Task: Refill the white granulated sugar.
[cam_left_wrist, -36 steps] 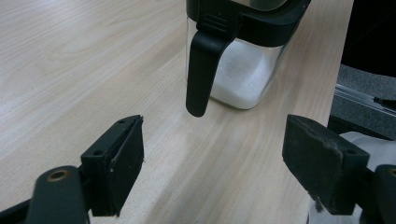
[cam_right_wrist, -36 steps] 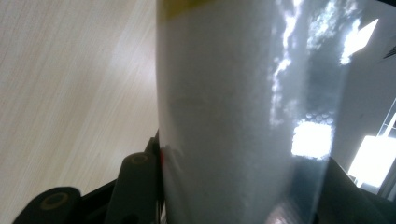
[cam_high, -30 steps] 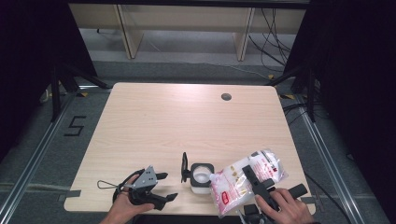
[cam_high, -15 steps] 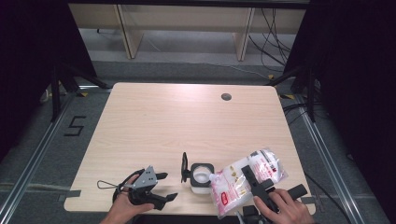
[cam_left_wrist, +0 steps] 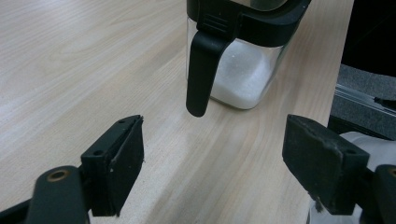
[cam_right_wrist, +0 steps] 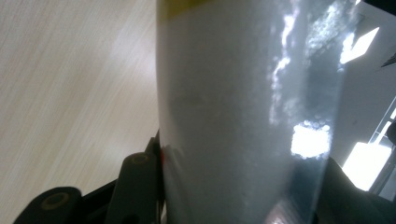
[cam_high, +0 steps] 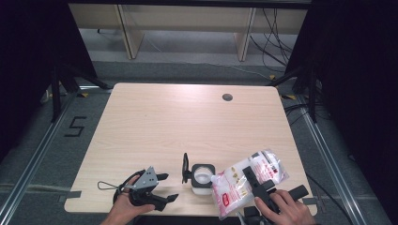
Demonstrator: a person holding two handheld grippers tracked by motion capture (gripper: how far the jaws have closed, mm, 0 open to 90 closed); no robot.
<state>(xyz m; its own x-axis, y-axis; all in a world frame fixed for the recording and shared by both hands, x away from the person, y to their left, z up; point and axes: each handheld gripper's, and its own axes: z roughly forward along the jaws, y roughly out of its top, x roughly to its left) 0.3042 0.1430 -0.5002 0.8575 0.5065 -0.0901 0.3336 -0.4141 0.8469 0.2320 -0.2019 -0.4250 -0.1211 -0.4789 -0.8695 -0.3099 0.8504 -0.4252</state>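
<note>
right tool (cam_high: 256, 180) clamps the clear bag (cam_high: 246, 180) of white grains, tipped at the jar (cam_high: 202, 177); red label print too small to read. left tool (cam_high: 159, 187) gapes empty just beside, low over the desk (cam_high: 187, 122).

- Bag (cam_high: 246, 183): clear plastic pouch, red-and-white print, full of white granules. Held off the counter (cam_high: 187, 122) near its front right edge, tilted, one corner down-left at the jar's open mouth. In the right gripper view (cam_right_wrist: 243, 112) it's a pale translucent wall pinched between the fingers (cam_right_wrist: 140, 186).
- Jar (cam_high: 202, 178): square clear container, black rim, lid flipped open and standing upright on its left. Upright on the counter, front centre. Partly filled with white granules (cam_left_wrist: 243, 79).
</note>
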